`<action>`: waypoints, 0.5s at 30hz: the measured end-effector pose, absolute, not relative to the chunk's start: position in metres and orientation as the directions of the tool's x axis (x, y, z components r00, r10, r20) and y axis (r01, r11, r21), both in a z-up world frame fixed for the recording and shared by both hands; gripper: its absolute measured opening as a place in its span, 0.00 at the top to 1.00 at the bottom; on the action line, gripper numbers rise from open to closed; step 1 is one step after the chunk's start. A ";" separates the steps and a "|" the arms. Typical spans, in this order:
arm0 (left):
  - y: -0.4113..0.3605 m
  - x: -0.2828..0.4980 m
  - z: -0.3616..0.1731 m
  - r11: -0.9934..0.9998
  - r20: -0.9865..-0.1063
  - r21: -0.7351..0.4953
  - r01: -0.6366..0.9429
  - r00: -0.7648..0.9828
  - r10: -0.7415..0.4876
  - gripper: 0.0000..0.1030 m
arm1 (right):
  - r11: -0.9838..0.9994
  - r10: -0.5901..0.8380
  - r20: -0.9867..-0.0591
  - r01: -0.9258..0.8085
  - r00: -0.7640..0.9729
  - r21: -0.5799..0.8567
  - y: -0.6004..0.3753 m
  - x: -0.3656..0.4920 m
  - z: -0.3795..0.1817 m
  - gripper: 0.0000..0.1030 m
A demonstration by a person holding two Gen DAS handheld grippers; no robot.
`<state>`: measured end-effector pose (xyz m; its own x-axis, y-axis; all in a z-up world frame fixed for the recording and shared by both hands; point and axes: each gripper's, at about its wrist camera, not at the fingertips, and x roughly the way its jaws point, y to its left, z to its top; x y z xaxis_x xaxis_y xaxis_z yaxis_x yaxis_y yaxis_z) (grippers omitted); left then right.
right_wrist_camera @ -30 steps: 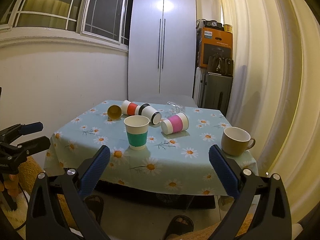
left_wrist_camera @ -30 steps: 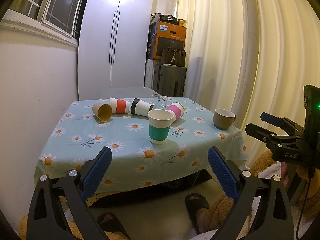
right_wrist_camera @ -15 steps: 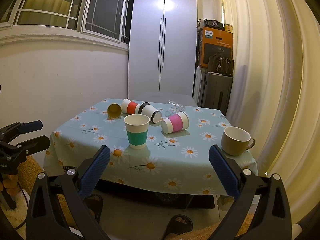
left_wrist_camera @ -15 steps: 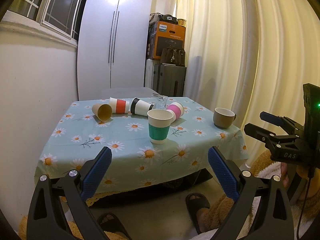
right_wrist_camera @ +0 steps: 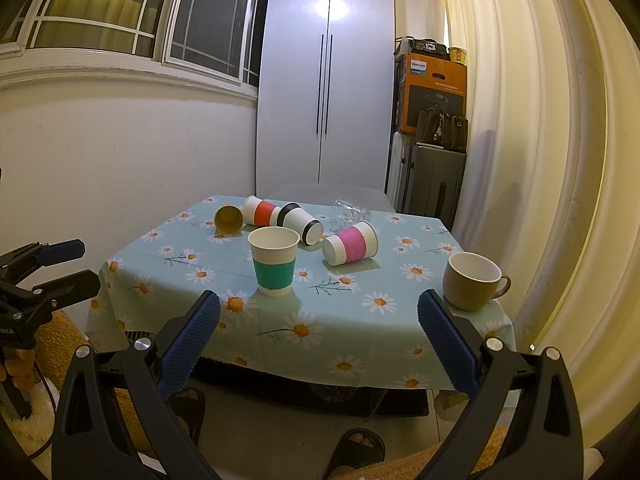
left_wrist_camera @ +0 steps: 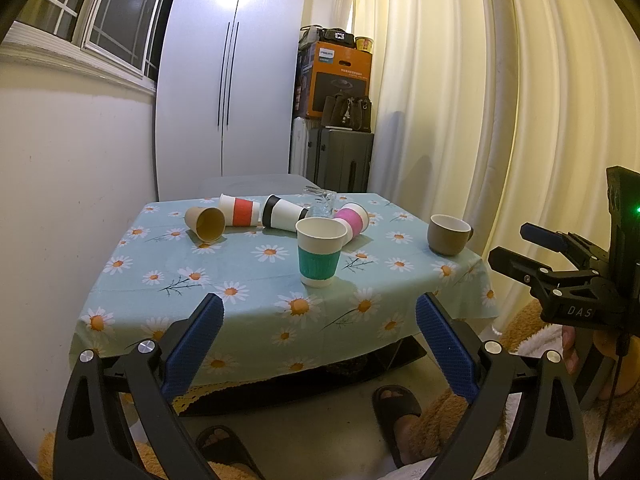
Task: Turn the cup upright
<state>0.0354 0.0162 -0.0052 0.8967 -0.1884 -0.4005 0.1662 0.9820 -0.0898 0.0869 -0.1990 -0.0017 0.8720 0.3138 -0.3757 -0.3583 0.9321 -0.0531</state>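
- Several cups lie tipped on the counter [right_wrist_camera: 280, 332] well ahead of both tongs; the pink-banded cup [right_wrist_camera: 351, 244], on its side ahead of the right tongs [right_wrist_camera: 318, 334], looks the easiest to reach.
- I'd bring those tongs in level, pinch the pink sleeve mid-body, lift, and rotate the rim upward, steering clear of the upright teal cup [right_wrist_camera: 274, 266] beside it.
- Right tongs: spread wide, holding nothing.
- Left tongs [left_wrist_camera: 320, 340]: likewise released, empty, short of the counter.
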 end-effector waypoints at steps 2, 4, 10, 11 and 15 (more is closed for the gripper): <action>0.016 0.035 -0.005 0.982 -0.401 -0.090 0.166 0.896 -0.189 0.08 | 0.931 0.315 -0.377 -0.360 0.871 -0.052 -0.200 0.087 -0.003 0.05; 0.016 0.035 -0.005 0.982 -0.401 -0.089 0.166 0.896 -0.188 0.08 | 0.932 0.314 -0.376 -0.359 0.872 -0.054 -0.200 0.087 -0.003 0.05; 0.016 0.035 -0.005 0.982 -0.401 -0.089 0.167 0.896 -0.189 0.08 | 0.932 0.314 -0.376 -0.359 0.872 -0.054 -0.199 0.087 -0.002 0.05; 0.016 0.035 -0.005 0.982 -0.401 -0.089 0.167 0.896 -0.189 0.08 | 0.932 0.314 -0.376 -0.359 0.872 -0.054 -0.199 0.087 -0.002 0.05; 0.016 0.035 -0.005 0.982 -0.402 -0.088 0.166 0.896 -0.188 0.08 | 0.932 0.314 -0.377 -0.359 0.871 -0.054 -0.199 0.087 -0.003 0.05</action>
<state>0.0354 0.0157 -0.0052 0.8961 -0.1881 -0.4020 0.1665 0.9821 -0.0885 0.0873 -0.1994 -0.0025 0.8712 0.3140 -0.3774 -0.3591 0.9318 -0.0536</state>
